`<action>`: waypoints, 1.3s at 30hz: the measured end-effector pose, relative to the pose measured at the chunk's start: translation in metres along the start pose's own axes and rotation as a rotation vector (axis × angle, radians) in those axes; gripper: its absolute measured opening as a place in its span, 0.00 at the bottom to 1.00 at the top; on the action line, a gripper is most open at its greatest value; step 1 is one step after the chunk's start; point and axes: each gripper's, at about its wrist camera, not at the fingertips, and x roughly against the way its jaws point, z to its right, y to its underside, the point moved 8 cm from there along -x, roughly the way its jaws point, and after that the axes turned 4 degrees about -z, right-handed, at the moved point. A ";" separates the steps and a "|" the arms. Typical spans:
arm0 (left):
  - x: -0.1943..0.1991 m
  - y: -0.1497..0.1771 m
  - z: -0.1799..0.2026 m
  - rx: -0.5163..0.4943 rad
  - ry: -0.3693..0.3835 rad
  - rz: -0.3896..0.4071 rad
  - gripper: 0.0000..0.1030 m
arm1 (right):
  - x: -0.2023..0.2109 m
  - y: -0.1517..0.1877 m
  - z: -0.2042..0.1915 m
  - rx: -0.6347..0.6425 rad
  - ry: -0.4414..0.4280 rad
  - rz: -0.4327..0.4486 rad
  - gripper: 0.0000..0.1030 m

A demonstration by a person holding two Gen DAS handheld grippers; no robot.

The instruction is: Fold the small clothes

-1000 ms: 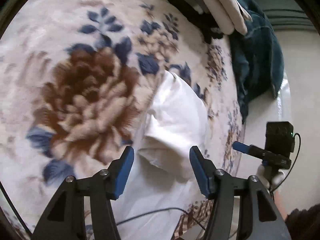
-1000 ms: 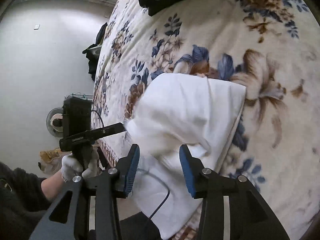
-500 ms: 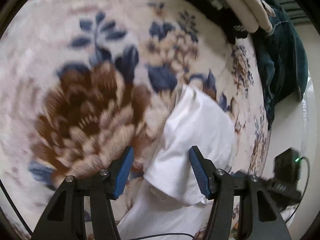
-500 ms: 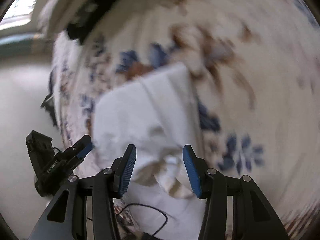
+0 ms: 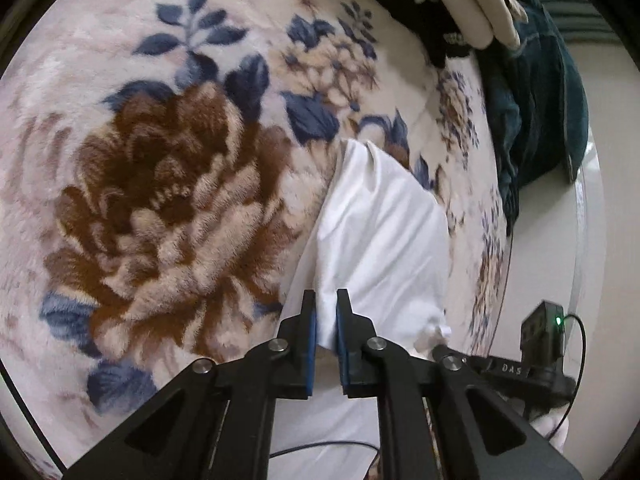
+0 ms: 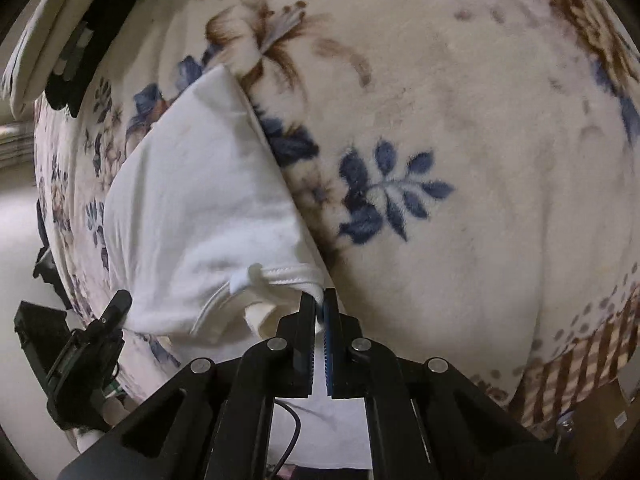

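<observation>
Both claws, left (image 5: pixel 327 300) and right (image 6: pixel 319 300), just closed, clamp the white garment's (image 6: pixel 192 208) near edge.

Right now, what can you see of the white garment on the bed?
The white garment is soft, plain cotton-like cloth, partly folded into a long, creased panel lying on the floral fleece blanket. A stitched hem shows at its near edge. The left gripper and right gripper, whose jaws have just been closing, each pinch a near edge. The cloth's nearest part runs under the grippers, out of sight.

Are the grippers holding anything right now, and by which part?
Both pinch the white garment at its near end: left gripper on a bunched fold, right gripper by the stitched hem.
</observation>
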 end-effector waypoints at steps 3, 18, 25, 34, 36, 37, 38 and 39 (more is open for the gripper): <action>0.001 0.002 -0.006 0.014 0.019 -0.028 0.33 | -0.004 0.002 -0.004 -0.004 0.028 -0.028 0.07; -0.024 0.020 0.003 -0.097 -0.078 -0.084 0.46 | -0.037 -0.011 -0.035 0.061 0.115 0.058 0.51; 0.043 0.079 0.016 -0.200 -0.138 -0.007 0.54 | 0.007 0.048 -0.023 0.044 -0.062 0.037 0.51; 0.024 0.187 -0.048 -0.053 -0.242 -0.131 0.55 | -0.010 0.165 0.052 -0.006 -0.103 -0.079 0.51; 0.005 0.211 -0.063 -0.014 -0.233 -0.184 0.55 | -0.035 0.186 0.069 -0.013 -0.093 -0.131 0.51; -0.005 0.220 -0.068 0.007 -0.224 -0.213 0.55 | -0.041 0.191 0.079 -0.016 -0.094 -0.145 0.51; -0.015 0.229 -0.070 0.024 -0.204 -0.242 0.55 | -0.056 0.200 0.085 -0.023 -0.093 -0.174 0.51; -0.022 0.238 -0.074 0.043 -0.200 -0.265 0.55 | -0.062 0.203 0.091 -0.025 -0.096 -0.188 0.51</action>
